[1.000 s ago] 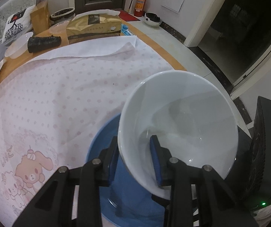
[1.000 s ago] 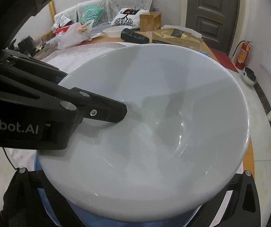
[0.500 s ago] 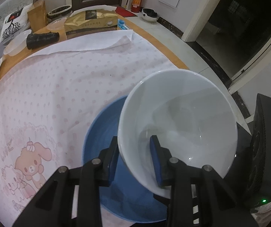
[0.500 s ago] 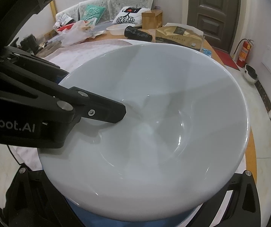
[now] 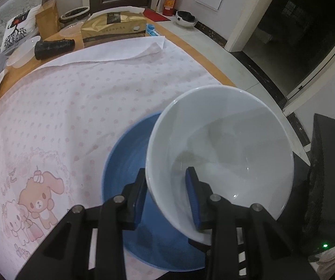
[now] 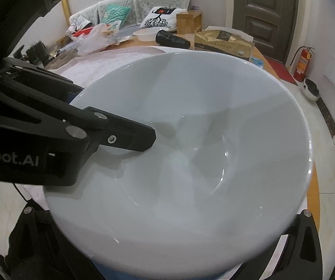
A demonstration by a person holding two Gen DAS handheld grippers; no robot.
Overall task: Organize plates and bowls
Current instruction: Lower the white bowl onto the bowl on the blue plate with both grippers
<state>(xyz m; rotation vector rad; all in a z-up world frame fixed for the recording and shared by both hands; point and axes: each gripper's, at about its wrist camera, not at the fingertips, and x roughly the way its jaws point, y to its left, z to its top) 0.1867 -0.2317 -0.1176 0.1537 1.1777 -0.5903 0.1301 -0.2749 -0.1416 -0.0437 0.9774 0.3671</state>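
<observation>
White bowl (image 5: pixel 221 154) tilted above the blue plate (image 5: pixel 125 163), left gripper (image 5: pixel 167 196) fingers pinching the bowl's near rim, plate on the dotted cloth (image 5: pixel 74 98) of the table, right gripper fingers hidden under the bowl, state cannot be told

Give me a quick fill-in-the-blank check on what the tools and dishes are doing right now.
1. The left tool grips the rim of the ____ bowl.
2. Beneath that bowl lies a ____ plate.
3. The plate rests on a cloth printed with pink ____.
4. Beyond the cloth's far edge stands a ____ box.

Missing words: white; blue; dots; gold
</observation>
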